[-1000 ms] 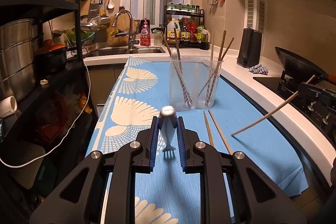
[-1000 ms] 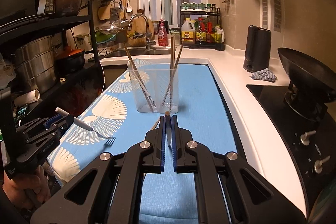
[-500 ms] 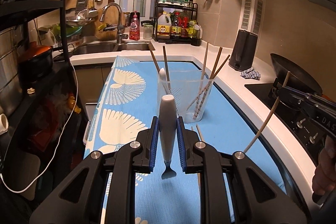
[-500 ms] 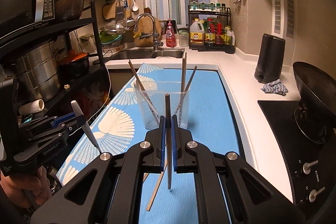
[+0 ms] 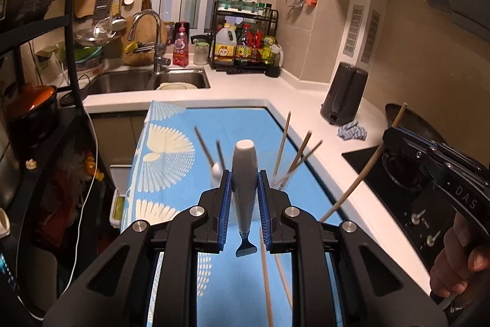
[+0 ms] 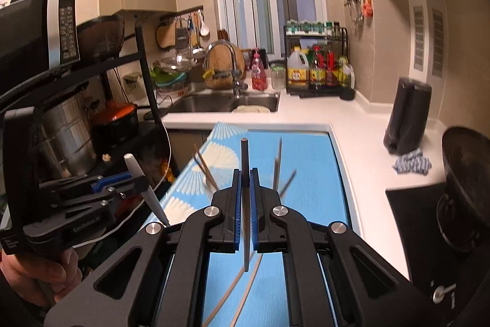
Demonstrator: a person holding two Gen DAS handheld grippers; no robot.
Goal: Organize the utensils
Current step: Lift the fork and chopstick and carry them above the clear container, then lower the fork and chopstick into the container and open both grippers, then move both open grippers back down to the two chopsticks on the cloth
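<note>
Countertop [image 5: 309, 100] of white stone wraps round a blue mat with white fan prints [image 5: 171, 143], on which stands a clear holder [image 5: 277, 181], mostly hidden behind the tools, with several chopsticks [image 5: 283, 143] leaning out of it. Two loose chopsticks [image 6: 232, 293] lie on the mat nearer the cameras. The left gripper [image 5: 244, 204] is clamped on a white-handled fork [image 5: 244, 176], held upright above the mat, tines down. The right gripper [image 6: 244, 206] pinches a single chopstick [image 6: 244, 173] upright, just short of the holder.
</note>
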